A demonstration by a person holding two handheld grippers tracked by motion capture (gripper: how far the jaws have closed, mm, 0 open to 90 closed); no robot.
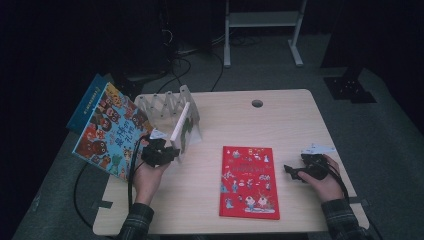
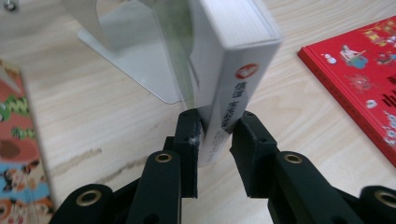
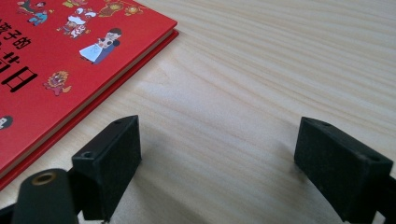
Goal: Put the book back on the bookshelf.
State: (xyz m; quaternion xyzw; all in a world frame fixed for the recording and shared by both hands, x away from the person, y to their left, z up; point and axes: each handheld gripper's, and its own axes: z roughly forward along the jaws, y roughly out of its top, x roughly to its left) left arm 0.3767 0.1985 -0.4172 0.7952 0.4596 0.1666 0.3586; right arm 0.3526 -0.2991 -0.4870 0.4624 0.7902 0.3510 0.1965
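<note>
Left gripper [image 2: 215, 135]: fingers clamp white book's [image 2: 233, 60] spine, upright beside the rack [image 1: 167, 107]. Right gripper [image 3: 217, 163]: fingers spread wide, empty, on counter [image 3: 261, 70] near red book [image 3: 60, 60].

The right tool [image 3: 217, 154] has its two black jaws spread wide apart, with bare wood showing between them. Both jaws sit low over the pale wood-grain counter [image 3: 261, 70]; whether their tips actually touch it is hard to tell from this angle. A red book [image 3: 60, 60] lies flat on the counter at the upper left, its cover printed with small cartoon figures and black characters, its cream page edge visible along the near side. The book's corner points toward the top, and its long edge runs just beside the left-hand jaw, apart from it.
</note>
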